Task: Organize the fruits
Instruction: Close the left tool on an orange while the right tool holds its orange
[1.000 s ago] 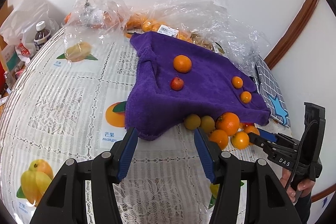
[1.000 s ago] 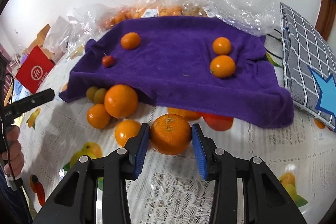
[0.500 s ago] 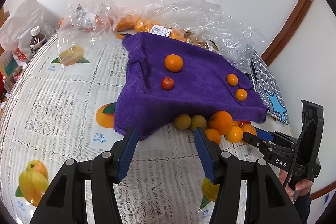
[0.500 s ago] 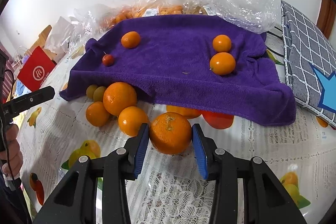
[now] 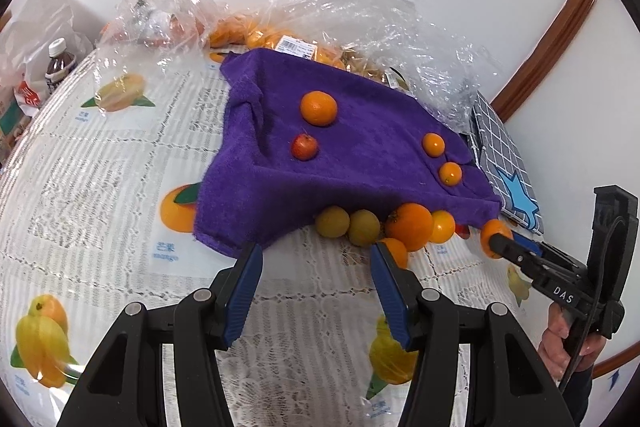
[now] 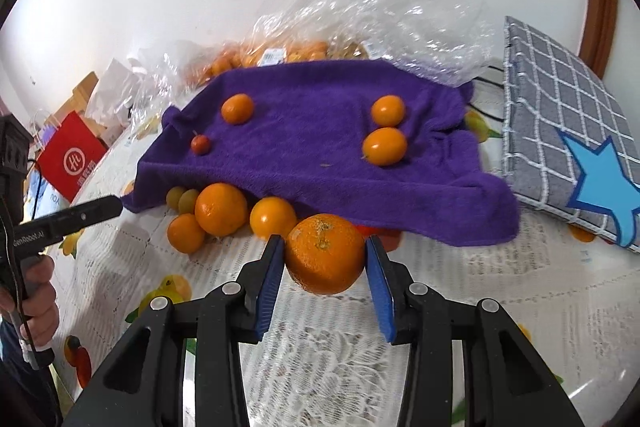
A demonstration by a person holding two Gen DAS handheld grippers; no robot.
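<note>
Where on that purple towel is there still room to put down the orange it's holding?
The middle of the purple towel is bare, between the small red fruit on the left and the two oranges on the right. Its front edge is crowded with loose fruit underneath. The right gripper holds the big orange.

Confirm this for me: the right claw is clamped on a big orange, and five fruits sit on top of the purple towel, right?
Not five. The right wrist view shows four fruits on the purple towel; the right claw does clamp the big orange.
</note>
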